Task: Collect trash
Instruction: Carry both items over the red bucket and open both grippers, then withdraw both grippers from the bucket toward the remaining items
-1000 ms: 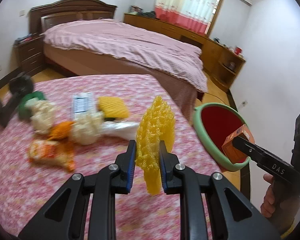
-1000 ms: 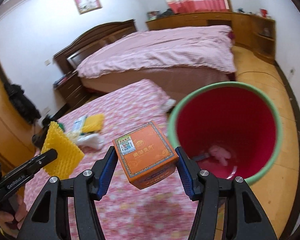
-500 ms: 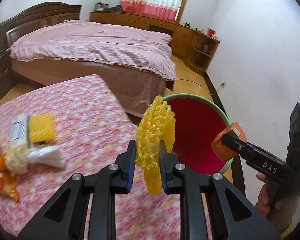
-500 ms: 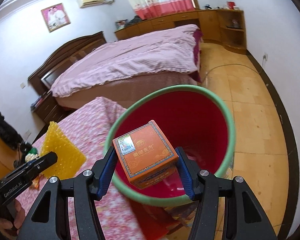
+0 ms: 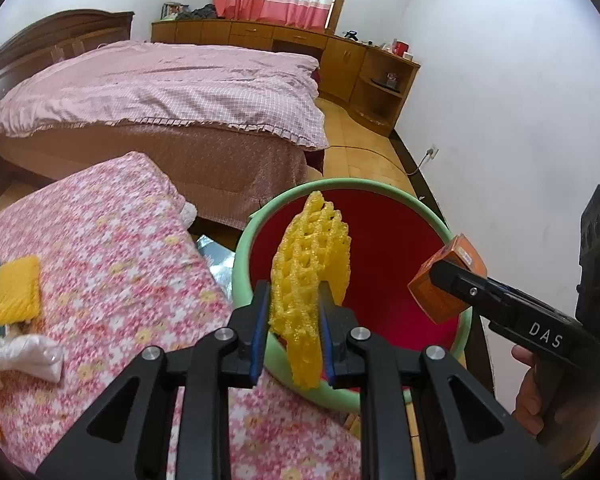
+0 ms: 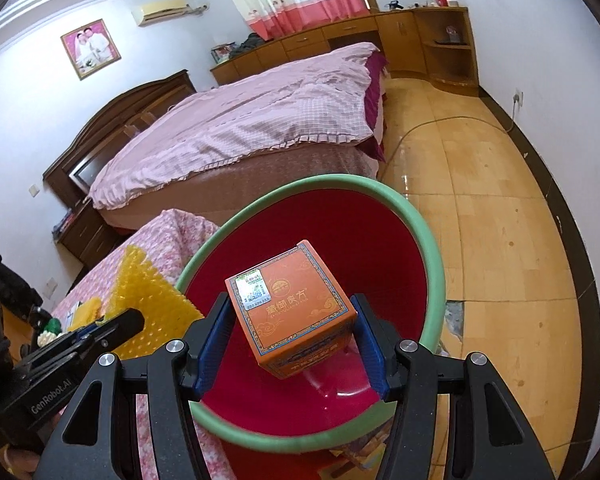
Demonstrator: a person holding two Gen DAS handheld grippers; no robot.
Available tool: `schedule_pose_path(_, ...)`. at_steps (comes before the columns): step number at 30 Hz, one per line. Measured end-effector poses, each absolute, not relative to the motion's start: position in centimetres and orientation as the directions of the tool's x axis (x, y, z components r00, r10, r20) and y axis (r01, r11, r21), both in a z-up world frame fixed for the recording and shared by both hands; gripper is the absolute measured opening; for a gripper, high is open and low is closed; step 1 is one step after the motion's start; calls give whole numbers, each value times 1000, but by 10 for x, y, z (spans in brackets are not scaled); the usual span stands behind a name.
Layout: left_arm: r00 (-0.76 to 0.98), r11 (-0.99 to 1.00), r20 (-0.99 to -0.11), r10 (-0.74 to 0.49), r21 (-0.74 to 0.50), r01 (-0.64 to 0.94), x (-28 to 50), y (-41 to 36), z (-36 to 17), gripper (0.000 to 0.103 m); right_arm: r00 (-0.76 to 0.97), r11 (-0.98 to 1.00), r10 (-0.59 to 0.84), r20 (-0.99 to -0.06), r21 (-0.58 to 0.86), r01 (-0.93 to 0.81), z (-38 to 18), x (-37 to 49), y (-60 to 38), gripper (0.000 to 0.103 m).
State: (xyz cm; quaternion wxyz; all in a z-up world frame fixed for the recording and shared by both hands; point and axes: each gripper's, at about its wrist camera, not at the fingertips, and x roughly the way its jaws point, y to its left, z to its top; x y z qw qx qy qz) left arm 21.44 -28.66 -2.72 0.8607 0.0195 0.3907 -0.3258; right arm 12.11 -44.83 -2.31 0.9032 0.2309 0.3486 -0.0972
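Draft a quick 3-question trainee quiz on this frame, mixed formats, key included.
1. True or false: the left claw is shut on the yellow foam net.
2. What does the right claw hold? A) white bag B) orange box C) green cup
3. Fill in: both items hang over the red bin with the ___ rim.

Key
1. True.
2. B, the orange box.
3. Green; the bin stands on the floor beside the floral-covered table.

Two claw-mounted fisheyes, angled down, close over one shared bin [image 5: 256, 236].
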Motion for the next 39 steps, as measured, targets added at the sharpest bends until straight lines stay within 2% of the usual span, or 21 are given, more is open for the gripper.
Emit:
schedule_pose_path(2,489,788,-680,-546,-220,575,216,-290,-29,21,737,874,-12,-676,351,336,-25,123,-450,60)
schedule_pose_path(4,492,788,-675,-550,-224,573,218,-292,-29,28,737,874,-10,-676,353,335,-27,125,-452,60)
schedule_pose_path(6,492,790,-675,-550,-229,569,219,-293,-31,40,738,873,-6,-675,356,334,-29,126,-452,60)
schedule_pose_path(9,487,791,-681,-548,-231,567,221,-294,-33,47,740,868,-7,-673,362,338,-31,126,-454,60)
schedule_pose_path(16,483,803,-696,-531,-231,550,222,-292,-36,49,745,854,12,-667,395,339,-32,125,-458,61)
schedule_pose_path(18,481,807,-698,-531,-242,540,221,-288,-35,49,747,854,14,-665,396,337,-30,124,-457,65)
schedule_pose_path(20,483,811,-698,-529,-247,531,220,-284,-34,49,753,850,16,-658,405,336,-29,123,-457,74)
schedule_pose_path(39,573,870,-667,-477,-265,415,196,-210,-5,49,786,873,39,-617,403,274,4,102,-415,74)
